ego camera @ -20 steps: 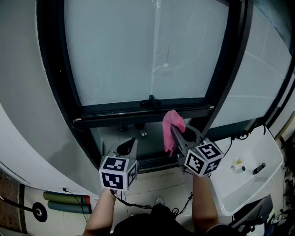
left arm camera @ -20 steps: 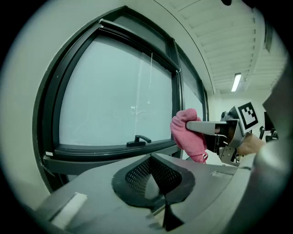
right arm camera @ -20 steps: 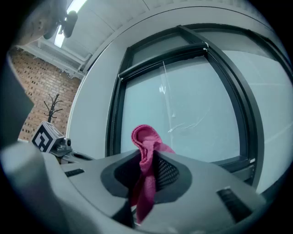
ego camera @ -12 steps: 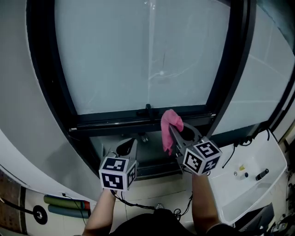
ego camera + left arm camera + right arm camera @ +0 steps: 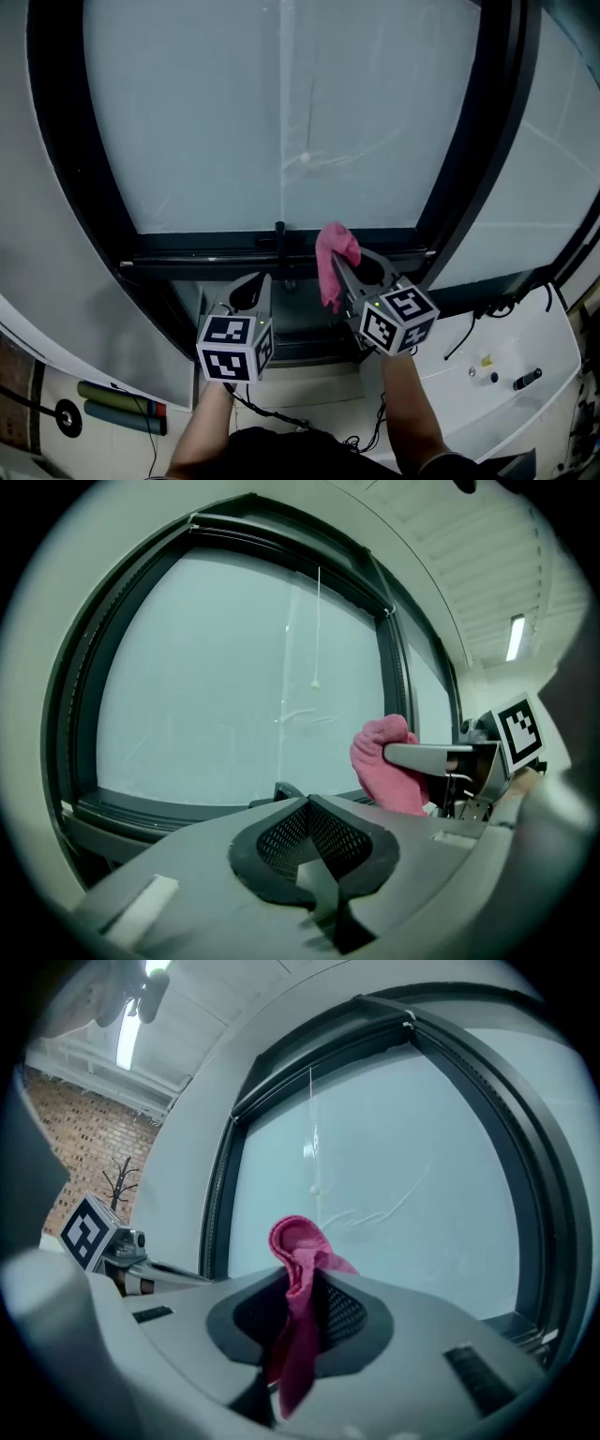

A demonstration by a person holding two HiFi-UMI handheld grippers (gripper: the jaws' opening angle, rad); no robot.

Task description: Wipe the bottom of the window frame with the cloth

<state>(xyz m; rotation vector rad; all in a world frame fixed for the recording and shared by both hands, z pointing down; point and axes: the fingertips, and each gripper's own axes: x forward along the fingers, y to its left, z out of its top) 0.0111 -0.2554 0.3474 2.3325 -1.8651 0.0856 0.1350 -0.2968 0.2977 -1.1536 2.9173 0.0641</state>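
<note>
Pink marks the one cloth [image 5: 335, 255] in the scene, and it is pinched between the jaws of the right gripper [image 5: 349, 272]. The right gripper view shows a bunched fold of it standing above the jaw tips and a longer tail hanging down between them. In the head view the cloth is raised in front of the bottom rail of the window frame [image 5: 197, 248], towards the rail's right end and just right of the single dark handle [image 5: 279, 234]. No view shows whether it touches the rail.

Two grippers are in view, each carrying one marker cube. The left gripper [image 5: 253, 284] is held lower and to the left of the cloth, apart from it. In its own view its jaws are pressed together with nothing between them. That view also shows the cloth to the right, clamped in the other gripper.

One large frosted pane [image 5: 281, 112] fills the dark frame, with a second pane [image 5: 553, 178] angled off to the right.

Two bare forearms reach up from the bottom edge. Two dark rolls [image 5: 112, 405] lie side by side at lower left. One white basin [image 5: 511, 352] sits at lower right, with thin black cables trailing near it.
</note>
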